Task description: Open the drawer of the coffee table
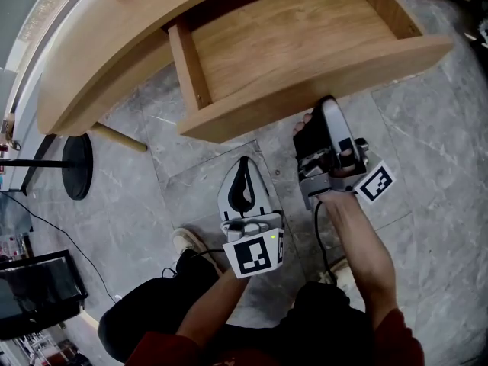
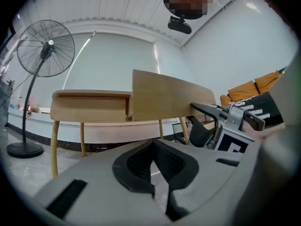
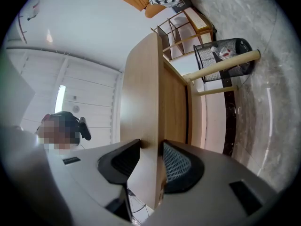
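The light wood coffee table [image 1: 99,59] has its drawer [image 1: 305,44] pulled out, and the inside is bare. My right gripper [image 1: 324,107] points up at the drawer front [image 1: 328,78] from below, with a jaw on each side of the panel's lower edge. In the right gripper view the pads of that gripper [image 3: 150,145] press on both faces of the drawer front [image 3: 143,93]. My left gripper [image 1: 242,165] hangs over the floor in front of the drawer, shut and holding nothing. The left gripper view has its closed jaws [image 2: 153,147] level, facing the table [image 2: 89,105] and the drawer front [image 2: 164,100].
A standing fan [image 2: 45,48] has its round base [image 1: 76,166] on the floor left of the table. A black wire basket [image 3: 221,58] and a wooden shelf [image 3: 188,25] stand beyond the table. The person's shoe [image 1: 187,242] is on the grey stone floor under my left gripper.
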`<state>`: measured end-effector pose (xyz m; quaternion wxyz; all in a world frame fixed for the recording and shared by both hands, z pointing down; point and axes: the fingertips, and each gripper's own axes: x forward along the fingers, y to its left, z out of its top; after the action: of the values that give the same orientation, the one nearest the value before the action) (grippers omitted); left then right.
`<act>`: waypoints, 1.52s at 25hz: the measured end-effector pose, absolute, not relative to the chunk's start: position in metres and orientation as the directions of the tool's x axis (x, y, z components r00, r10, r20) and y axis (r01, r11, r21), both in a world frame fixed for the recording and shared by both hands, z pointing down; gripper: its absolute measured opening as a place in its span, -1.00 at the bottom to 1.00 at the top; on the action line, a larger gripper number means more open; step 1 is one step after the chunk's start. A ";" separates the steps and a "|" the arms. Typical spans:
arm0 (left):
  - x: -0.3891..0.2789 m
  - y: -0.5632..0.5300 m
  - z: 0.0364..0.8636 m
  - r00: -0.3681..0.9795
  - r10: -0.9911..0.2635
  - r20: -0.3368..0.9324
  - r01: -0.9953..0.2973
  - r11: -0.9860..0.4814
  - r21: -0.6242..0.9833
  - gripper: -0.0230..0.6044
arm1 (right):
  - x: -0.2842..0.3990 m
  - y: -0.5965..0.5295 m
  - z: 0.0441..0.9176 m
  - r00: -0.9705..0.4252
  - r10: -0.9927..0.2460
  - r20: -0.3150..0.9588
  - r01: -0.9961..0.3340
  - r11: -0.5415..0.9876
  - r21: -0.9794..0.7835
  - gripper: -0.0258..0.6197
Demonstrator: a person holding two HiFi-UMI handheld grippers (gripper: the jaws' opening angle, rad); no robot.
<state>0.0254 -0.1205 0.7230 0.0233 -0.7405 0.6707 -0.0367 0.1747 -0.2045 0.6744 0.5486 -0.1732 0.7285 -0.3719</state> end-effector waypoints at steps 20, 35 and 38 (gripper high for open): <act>0.031 -0.128 0.742 0.113 -0.992 0.059 -0.991 -0.117 -0.069 -0.90 | 0.172 -0.210 0.702 -0.375 -0.613 -0.695 0.183 0.686 -0.704 -0.42; 0.036 -0.138 0.753 0.120 -0.990 0.068 -0.990 -0.124 -0.064 -0.90 | 0.171 -0.197 0.734 -0.512 -0.662 -0.547 -0.057 0.662 -0.747 -0.38; 0.035 -0.140 0.760 0.118 -0.990 0.081 -0.991 -0.123 -0.060 -0.90 | 0.175 -0.193 0.748 -0.536 -0.708 -0.461 -0.186 0.631 -0.753 -0.38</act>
<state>0.0346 -0.1398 0.7602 -0.0043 -0.7476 0.6623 -0.0501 0.1754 -0.1935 0.7484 0.3957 -0.2750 0.8118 -0.3298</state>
